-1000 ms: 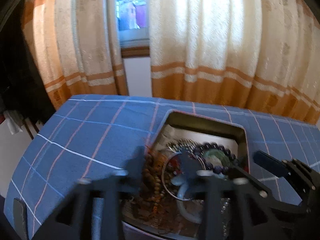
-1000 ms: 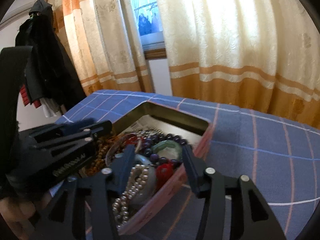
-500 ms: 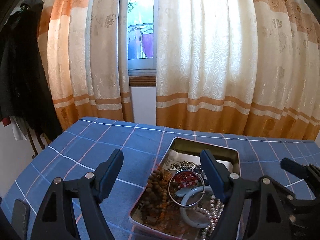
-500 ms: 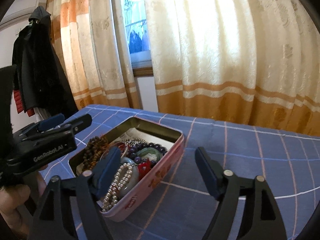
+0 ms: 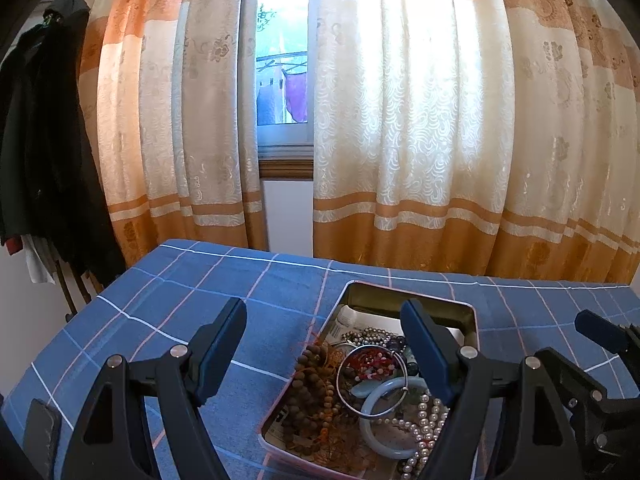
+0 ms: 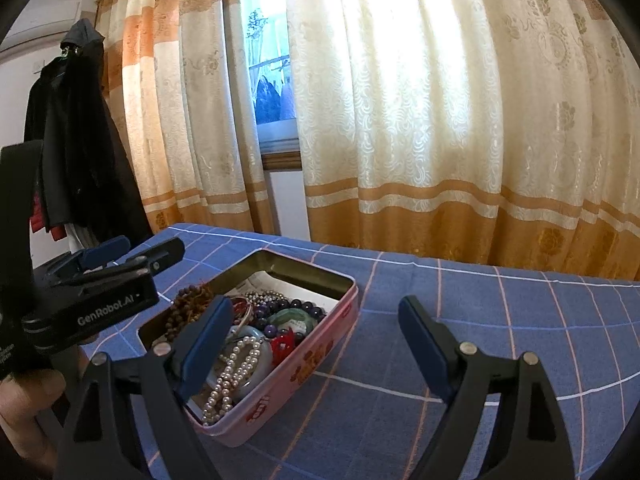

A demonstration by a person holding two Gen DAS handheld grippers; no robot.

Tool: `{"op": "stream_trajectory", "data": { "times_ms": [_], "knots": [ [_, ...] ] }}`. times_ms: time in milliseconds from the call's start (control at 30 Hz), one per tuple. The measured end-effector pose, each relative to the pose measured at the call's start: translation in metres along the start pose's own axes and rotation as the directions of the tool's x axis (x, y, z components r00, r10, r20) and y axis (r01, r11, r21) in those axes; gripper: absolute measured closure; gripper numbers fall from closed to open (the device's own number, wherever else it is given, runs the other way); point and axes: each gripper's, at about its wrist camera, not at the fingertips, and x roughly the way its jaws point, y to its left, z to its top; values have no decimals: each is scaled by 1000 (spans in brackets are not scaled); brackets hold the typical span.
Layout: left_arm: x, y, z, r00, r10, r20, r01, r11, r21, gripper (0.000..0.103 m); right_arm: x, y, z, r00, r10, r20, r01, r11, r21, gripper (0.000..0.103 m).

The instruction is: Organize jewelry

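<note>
An open pink tin (image 6: pixel 320 354) full of jewelry sits on the blue checked tablecloth (image 6: pixel 500 320); it also shows in the left wrist view (image 5: pixel 474 314). Inside lie brown wooden beads (image 5: pixel 310 384), a metal ring (image 5: pixel 370 380), a pale jade bangle (image 5: pixel 380 424), a pearl string (image 6: pixel 232 376), dark purple beads (image 6: pixel 298 306) and a red piece (image 6: pixel 284 346). My left gripper (image 5: pixel 326 350) is open and empty, held above the tin's near left side. My right gripper (image 6: pixel 316 350) is open and empty, above the tin's near right edge. The left gripper also shows at the left of the right wrist view (image 6: pixel 116 264).
Orange and cream curtains (image 5: pixel 420 140) hang behind the table, with a window (image 5: pixel 284 80) between them. Dark coats (image 6: pixel 76 152) hang at the far left. The table's left edge (image 5: pixel 80 320) drops off near the coats.
Both grippers have lifted up and drawn back from the tin, so the tin looks smaller and lower. The jewelry in the tin has not moved.
</note>
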Motion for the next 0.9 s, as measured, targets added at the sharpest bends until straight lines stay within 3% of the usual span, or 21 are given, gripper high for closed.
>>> {"op": "stream_trajectory", "data": {
  "times_ms": [900],
  "knots": [
    [2,1,-2,1000,-8,-19,8,1000,-3,23,-1,3,0,1000,4,-2,-4,1000,5,16]
  ]
}}
